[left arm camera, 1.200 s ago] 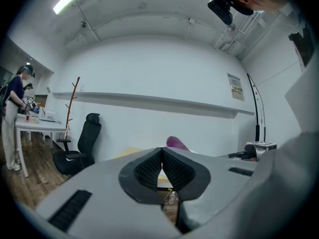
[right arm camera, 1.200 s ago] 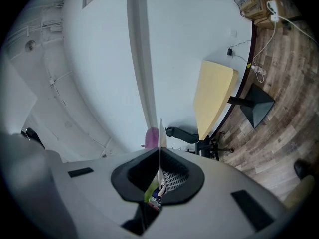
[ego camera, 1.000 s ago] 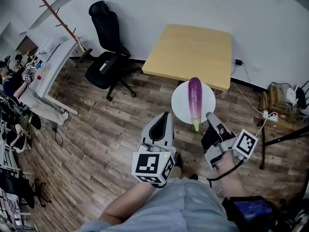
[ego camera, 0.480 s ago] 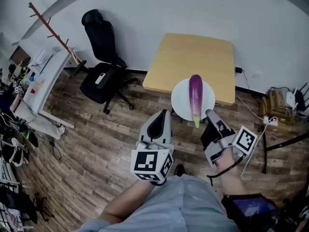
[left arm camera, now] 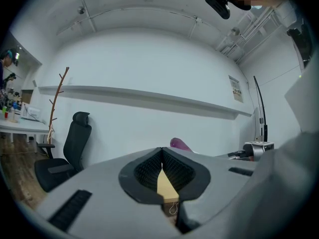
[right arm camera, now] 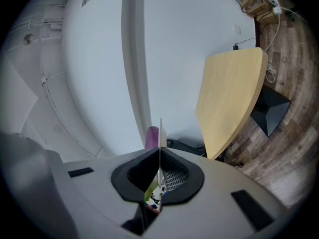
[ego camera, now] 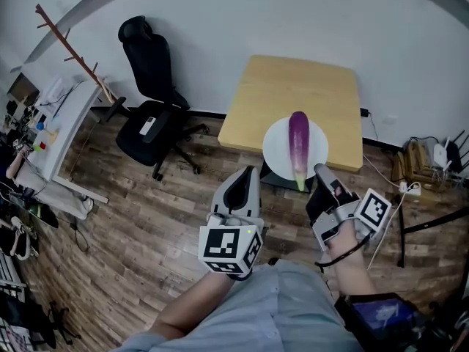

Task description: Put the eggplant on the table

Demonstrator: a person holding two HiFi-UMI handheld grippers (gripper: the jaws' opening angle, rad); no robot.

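Holding a white plate (ego camera: 277, 148) by its near rim, the right gripper (ego camera: 320, 171) is clamped tight on it. The eggplant (ego camera: 297, 141) lies lengthwise on the plate, which overlaps the wooden table's (ego camera: 293, 94) near edge in the head view. The left gripper (ego camera: 248, 174) is pinched closed on nothing

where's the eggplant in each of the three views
Head view: the eggplant lies right of centre on the white plate.
Left gripper view: only its purple end shows, just above the left tongs.
Right gripper view: a purple strip above the right tongs, left of the plate's thin edge.
Shared landmark: the wooden table, also seen at and.
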